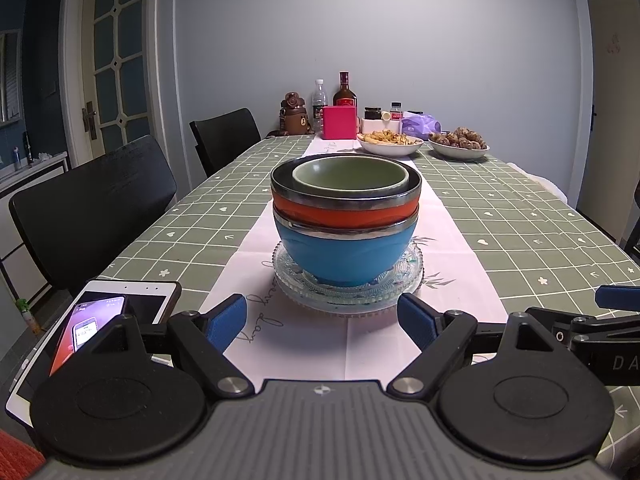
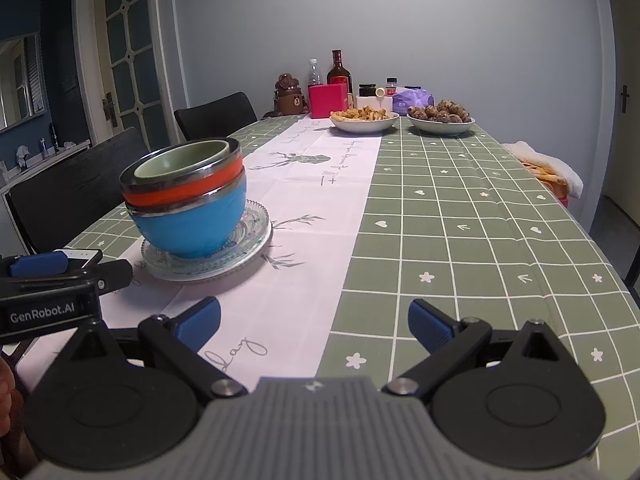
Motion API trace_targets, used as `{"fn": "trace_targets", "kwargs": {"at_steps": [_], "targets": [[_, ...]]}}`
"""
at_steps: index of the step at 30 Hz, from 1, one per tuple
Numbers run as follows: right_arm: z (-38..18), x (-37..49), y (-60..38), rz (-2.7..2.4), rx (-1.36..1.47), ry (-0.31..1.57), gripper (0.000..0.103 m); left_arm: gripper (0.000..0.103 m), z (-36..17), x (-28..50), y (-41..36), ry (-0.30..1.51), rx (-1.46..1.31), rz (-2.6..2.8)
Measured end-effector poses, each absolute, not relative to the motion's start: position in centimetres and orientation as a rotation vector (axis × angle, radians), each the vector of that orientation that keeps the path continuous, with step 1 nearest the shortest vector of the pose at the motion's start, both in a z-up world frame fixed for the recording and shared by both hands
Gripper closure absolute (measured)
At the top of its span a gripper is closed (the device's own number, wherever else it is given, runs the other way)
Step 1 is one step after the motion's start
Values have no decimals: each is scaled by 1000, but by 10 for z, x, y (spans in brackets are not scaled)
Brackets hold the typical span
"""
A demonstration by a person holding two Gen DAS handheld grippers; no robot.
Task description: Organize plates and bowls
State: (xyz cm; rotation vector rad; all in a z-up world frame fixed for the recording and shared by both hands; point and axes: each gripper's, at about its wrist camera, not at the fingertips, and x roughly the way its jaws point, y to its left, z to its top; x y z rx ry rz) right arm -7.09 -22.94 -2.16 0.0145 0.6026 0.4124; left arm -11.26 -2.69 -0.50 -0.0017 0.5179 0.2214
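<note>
Left gripper (image 1: 322, 322): jaws apart, empty | Right gripper (image 2: 314, 326): jaws apart, empty | Stack at left camera's 12 o'clock, right camera's 10 o'clock: green bowl (image 1: 350, 176) in orange bowl (image 1: 344, 210) in blue bowl (image 1: 344, 254), on glass plate (image 1: 348, 292) on white runner (image 1: 288, 340).

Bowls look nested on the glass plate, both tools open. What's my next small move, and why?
Probably ease the left tool back and stop. The green bowl sits in the orange bowl, that in the blue bowl, on the glass plate. Both tools are empty, the right tool off to the side.
</note>
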Motion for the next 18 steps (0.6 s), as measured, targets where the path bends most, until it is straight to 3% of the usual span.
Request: {"fn": "trace_targets", "kwargs": {"at_steps": [18], "targets": [[-24,-68,-231,414,33,630,5,3,-6,-112,-26,520,0,223]]}}
